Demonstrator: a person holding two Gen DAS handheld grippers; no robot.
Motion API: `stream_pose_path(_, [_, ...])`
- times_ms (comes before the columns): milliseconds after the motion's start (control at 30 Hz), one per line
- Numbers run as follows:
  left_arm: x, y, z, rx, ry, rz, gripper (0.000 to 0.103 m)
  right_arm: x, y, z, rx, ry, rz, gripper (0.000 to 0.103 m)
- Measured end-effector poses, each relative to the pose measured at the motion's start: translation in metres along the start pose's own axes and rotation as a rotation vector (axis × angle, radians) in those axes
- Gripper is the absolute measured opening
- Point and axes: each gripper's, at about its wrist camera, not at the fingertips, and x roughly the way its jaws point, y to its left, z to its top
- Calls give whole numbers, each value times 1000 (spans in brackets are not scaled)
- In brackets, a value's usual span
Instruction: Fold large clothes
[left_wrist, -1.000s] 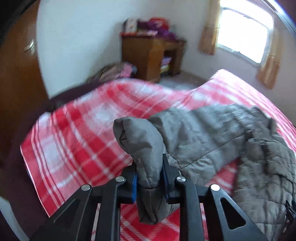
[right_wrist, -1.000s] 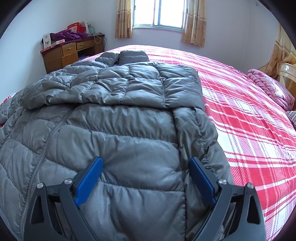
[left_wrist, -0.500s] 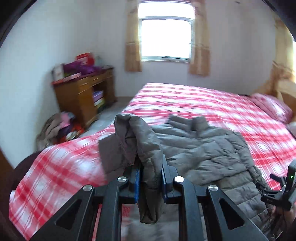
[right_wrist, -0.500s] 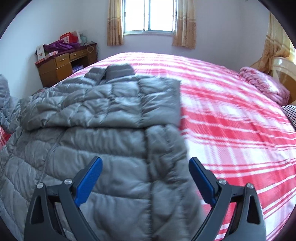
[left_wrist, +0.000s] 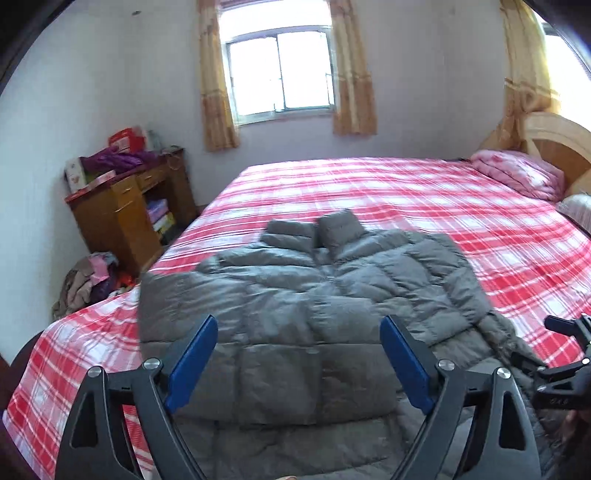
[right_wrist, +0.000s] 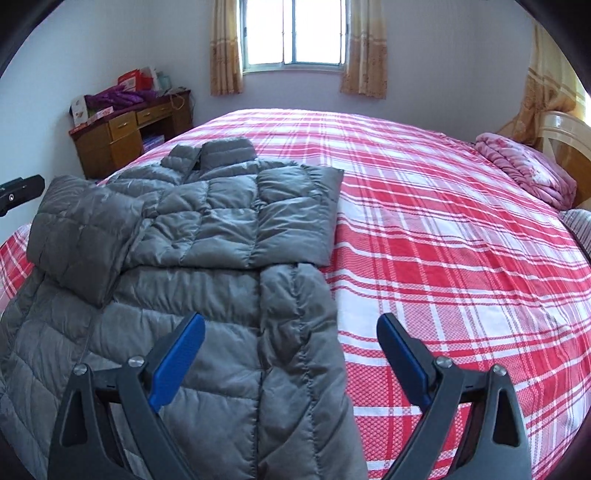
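Note:
A grey quilted puffer jacket (left_wrist: 303, 317) lies spread on the red plaid bed (left_wrist: 443, 206), collar toward the window. Its left sleeve (right_wrist: 85, 247) is folded in across the chest, and the right sleeve lies folded over too. My left gripper (left_wrist: 298, 334) hovers above the folded sleeve with its jaws opening wide and nothing pressed between the blue pads (left_wrist: 192, 358). In the right wrist view the jacket (right_wrist: 207, 236) fills the left half. My right gripper (right_wrist: 290, 334) stands open above the jacket's lower right edge, gripping nothing.
A wooden desk (left_wrist: 122, 210) piled with boxes and purple cloth stands at the far left wall, with a heap of clothes (left_wrist: 88, 280) on the floor beside it. A pink quilt (left_wrist: 517, 173) and the headboard are at the far right. The right half of the bed holds only the sheet.
My left gripper carried the sleeve rightward across the jacket, then opened and let it go; the sleeve now lies folded on the chest. The right gripper stayed open and rose slightly.

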Motion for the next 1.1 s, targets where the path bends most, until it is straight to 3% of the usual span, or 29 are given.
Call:
stream_pose_path(133, [11,55,-18,-90,50,100,91,1,7,12,1,38,56,96])
stream_pose_path(333, [51,125,-68,-252,201,259,91,3,47,49,-15,47,191,96])
stream_pose_path(633, [73,145,-94,-361,228,262,91,65,121,65,-23,100,276,93])
stream_pose_path(667, [74,146,-95,-365,231,258,91,71,126,64,-28,112,283,88])
stream_pose_path(700, [75,146,-96,-367,236,254,91,79,133,62,-32,135,305,68])
stream_pose_path(733, [77,146,-98,-366,241,255,91,84,137,62,-35,156,329,38])
stream_pose_path(767, [78,147,-98,-365,243,257,91,87,141,60,-39,171,355,26])
stream_pose_path(833, [78,150,-99,-371,243,257,91,83,144,59,-53,148,343,14])
stream_pose_path(1000, [81,155,-105,-392,258,263,91,55,116,60,-36,63,314,5])
stream_pose_path(1100, [80,157,-107,-398,254,260,91,46,87,59,12,48,278,5])
